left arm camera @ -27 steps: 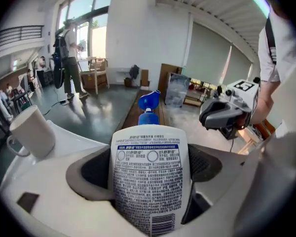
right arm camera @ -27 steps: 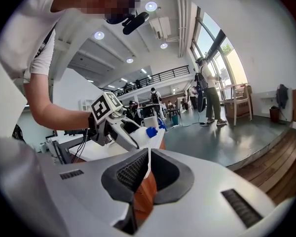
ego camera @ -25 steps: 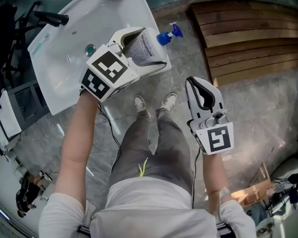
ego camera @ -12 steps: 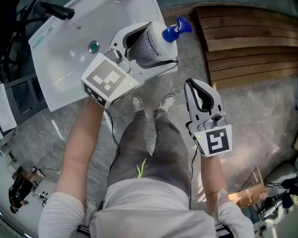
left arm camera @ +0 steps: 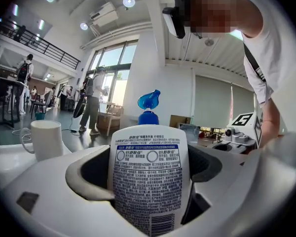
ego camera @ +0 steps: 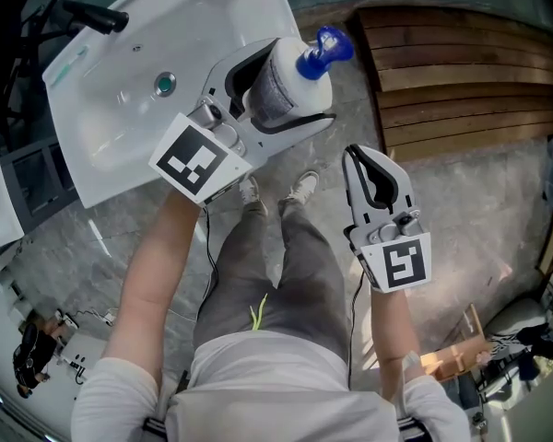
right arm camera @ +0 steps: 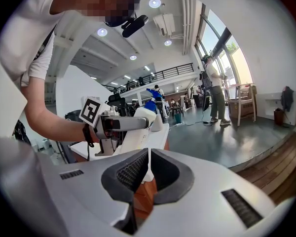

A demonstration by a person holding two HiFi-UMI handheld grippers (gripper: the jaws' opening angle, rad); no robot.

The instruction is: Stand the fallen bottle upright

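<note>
The left claw [ego camera: 275, 92] grasps the white plastic bottle [left arm camera: 147, 177] around its body, pads pressing on both sides, and holds it in the air above the near right corner of the white tabletop [ego camera: 120, 118], its blue trigger cap [left arm camera: 149, 101] pointing up and away. The step in hand appears to be setting it down upright. That probably goes best if the base is brought fully level first, then lowered straight onto a bare part of the tabletop well in from the edge and clear of the white mug [left arm camera: 45, 139] at the far side, with the grip released only once the base sits flat. Letting go while the bottle leans could tip it again. The right claw [right arm camera: 148, 169] is clenched on nothing, hanging to the right, well apart. Compared with the earlier frame, the left claw has risen and swung, so the cap now stands higher and the bottle is nearer upright; the right claw has not moved.
</note>
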